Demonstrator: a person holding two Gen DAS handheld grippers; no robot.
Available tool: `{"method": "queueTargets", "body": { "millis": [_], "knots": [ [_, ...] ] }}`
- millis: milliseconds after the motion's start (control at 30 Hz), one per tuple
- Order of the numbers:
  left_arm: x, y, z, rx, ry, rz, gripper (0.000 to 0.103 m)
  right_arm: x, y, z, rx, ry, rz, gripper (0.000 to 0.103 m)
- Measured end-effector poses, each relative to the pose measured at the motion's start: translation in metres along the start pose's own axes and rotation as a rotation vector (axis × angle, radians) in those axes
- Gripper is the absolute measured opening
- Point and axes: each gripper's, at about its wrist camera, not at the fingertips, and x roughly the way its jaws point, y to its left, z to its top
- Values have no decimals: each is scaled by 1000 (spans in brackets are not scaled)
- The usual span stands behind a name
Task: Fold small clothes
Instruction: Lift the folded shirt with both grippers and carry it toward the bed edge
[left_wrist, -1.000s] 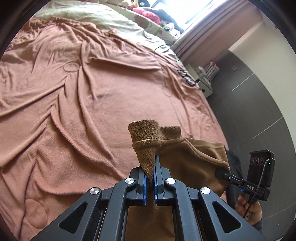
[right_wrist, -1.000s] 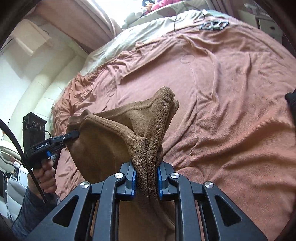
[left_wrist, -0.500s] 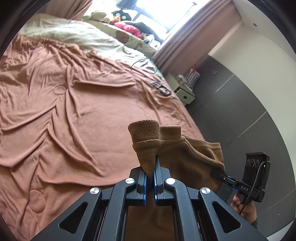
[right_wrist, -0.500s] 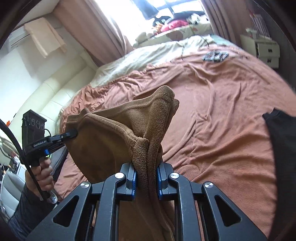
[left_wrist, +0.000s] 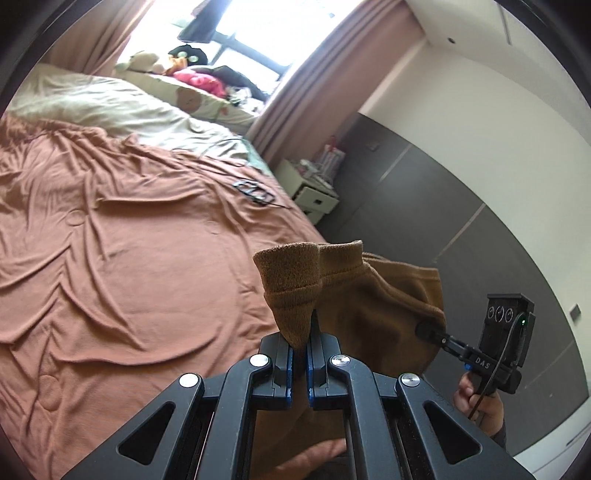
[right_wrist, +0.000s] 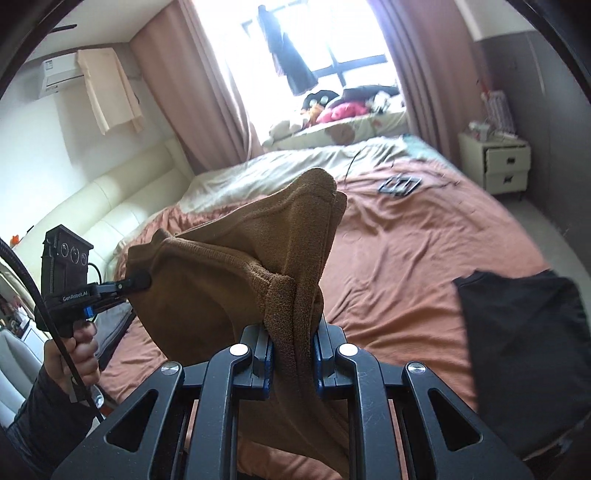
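A small brown knit garment (left_wrist: 369, 295) hangs in the air between both grippers, above the bed. My left gripper (left_wrist: 299, 350) is shut on one ribbed corner of it. My right gripper (right_wrist: 291, 347) is shut on a thick bunch of its other corner (right_wrist: 295, 258). In the left wrist view the right gripper (left_wrist: 428, 328) pinches the far edge. In the right wrist view the left gripper (right_wrist: 136, 280) pinches the far edge. The lower part of the garment is hidden behind the gripper bodies.
A wrinkled rust-coloured blanket (left_wrist: 129, 258) covers the bed. A black garment (right_wrist: 524, 350) lies at the bed's near right. A small dark object with a cable (right_wrist: 399, 184) lies further back. A white nightstand (right_wrist: 495, 166) stands by the grey wall.
Both grippers have risen and tilted upward with the garment held between them; the window, curtains and wall have come into view. Both grips are unchanged.
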Motion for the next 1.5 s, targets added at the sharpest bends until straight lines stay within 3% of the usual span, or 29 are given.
{"method": "queueTargets", "body": {
  "millis": [467, 800, 1133, 1500],
  "knots": [
    [34, -110, -13, 106, 48, -145, 5, -129, -23, 0, -43, -85, -176, 13],
    [85, -190, -21, 183, 108, -256, 5, -184, -30, -7, -29, -113, -323, 13],
    [150, -251, -35, 259, 194, -316, 5, -189, -5, -3, -7, -125, -438, 13],
    [221, -248, -41, 220, 274, -296, 5, -130, -2, 1, 69, -80, -485, 13]
  ]
}}
